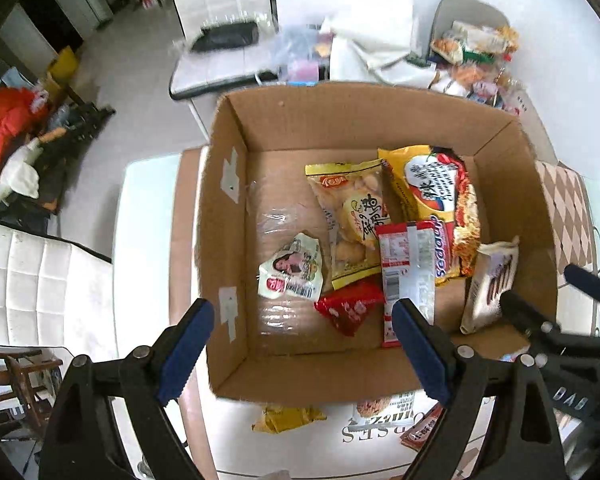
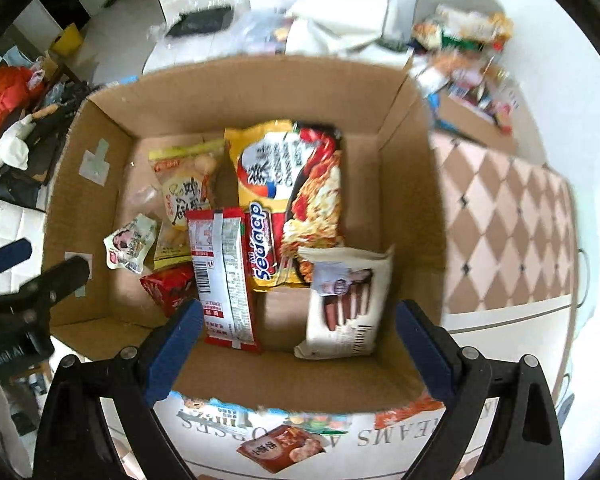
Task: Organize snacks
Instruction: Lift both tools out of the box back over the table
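Observation:
An open cardboard box (image 1: 228, 208) (image 2: 412, 208) holds several snacks: a yellow noodle pack (image 1: 440, 204) (image 2: 296, 184), a red-and-white stick pack (image 1: 408, 276) (image 2: 224, 272), a yellow biscuit bag (image 1: 352, 220) (image 2: 184, 196), a white chocolate-stick pack (image 1: 492, 284) (image 2: 348, 300), a small red packet (image 1: 348, 306) (image 2: 168, 286) and a small white pouch (image 1: 294, 270) (image 2: 130, 244). My left gripper (image 1: 302, 354) is open and empty above the box's near edge. My right gripper (image 2: 300, 356) is open and empty above the near wall; it shows at the right in the left wrist view (image 1: 548, 300).
Loose snacks lie on the table in front of the box: a yellow packet (image 1: 286, 418) and a red packet (image 2: 280, 448). More snacks pile at the far right (image 1: 476, 52) (image 2: 468, 40). White chairs (image 1: 220, 4) stand beyond and at the left (image 1: 32, 280).

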A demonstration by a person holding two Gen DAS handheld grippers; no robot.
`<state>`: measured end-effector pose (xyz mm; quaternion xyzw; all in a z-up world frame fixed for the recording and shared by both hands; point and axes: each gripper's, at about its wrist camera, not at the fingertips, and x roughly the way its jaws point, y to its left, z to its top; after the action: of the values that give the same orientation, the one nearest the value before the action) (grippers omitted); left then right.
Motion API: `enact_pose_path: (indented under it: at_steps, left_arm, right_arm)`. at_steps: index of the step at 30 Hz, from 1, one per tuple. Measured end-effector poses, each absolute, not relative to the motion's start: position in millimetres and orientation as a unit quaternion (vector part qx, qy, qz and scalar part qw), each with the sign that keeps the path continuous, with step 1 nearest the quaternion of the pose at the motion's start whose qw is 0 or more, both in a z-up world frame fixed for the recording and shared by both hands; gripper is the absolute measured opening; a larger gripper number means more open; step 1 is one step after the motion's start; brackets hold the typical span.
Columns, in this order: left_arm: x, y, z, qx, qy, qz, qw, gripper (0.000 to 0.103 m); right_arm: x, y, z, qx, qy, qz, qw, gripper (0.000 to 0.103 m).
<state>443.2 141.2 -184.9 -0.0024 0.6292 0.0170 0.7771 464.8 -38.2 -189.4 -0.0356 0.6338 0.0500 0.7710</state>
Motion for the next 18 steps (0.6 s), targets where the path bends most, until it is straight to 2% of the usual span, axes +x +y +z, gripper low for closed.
enact_pose_path:
  at_steps: [18]
  left_arm:
    - [346.2,123.5,-106.4,-0.017,0.53,0.036,0.847,0.091]
  right_arm:
    - [366.2,-63.6,-93.5,-0.017,0.554,0.044,0.831,0.098]
